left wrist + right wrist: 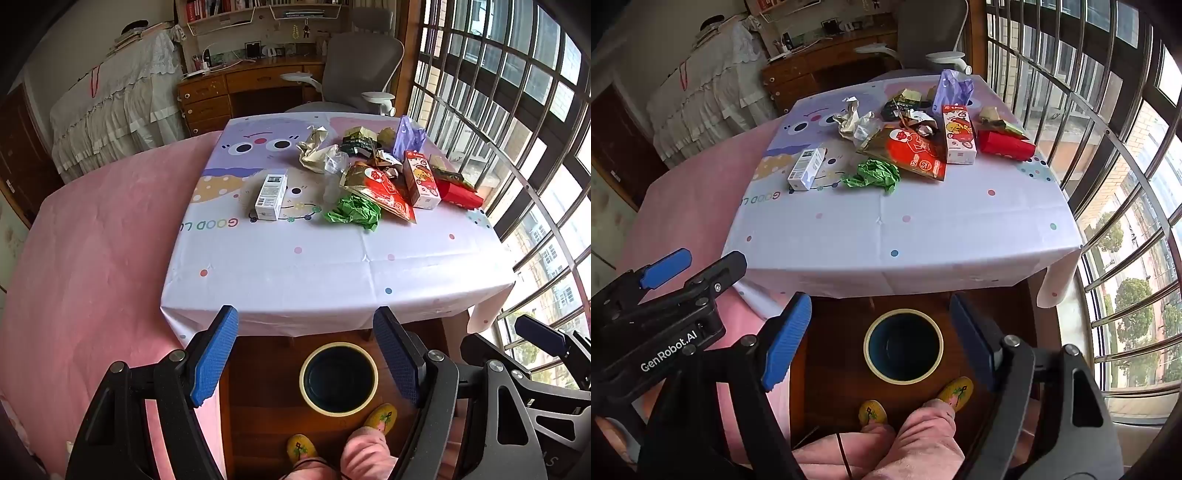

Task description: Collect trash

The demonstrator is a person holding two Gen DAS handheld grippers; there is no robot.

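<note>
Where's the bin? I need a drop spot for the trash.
The bin stands on the wooden floor below the table's near edge, just beyond the person's slippers.

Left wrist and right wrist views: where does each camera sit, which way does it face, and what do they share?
Left wrist: on the left gripper, held before the table's near edge, facing across the table and down at the bin; open fingers, slippers and the right gripper show.
Right wrist: on the right gripper, just right of the other, same facing; open fingers, knees and the left gripper show.
Shared: bin, trash pile, white box, window.
</note>
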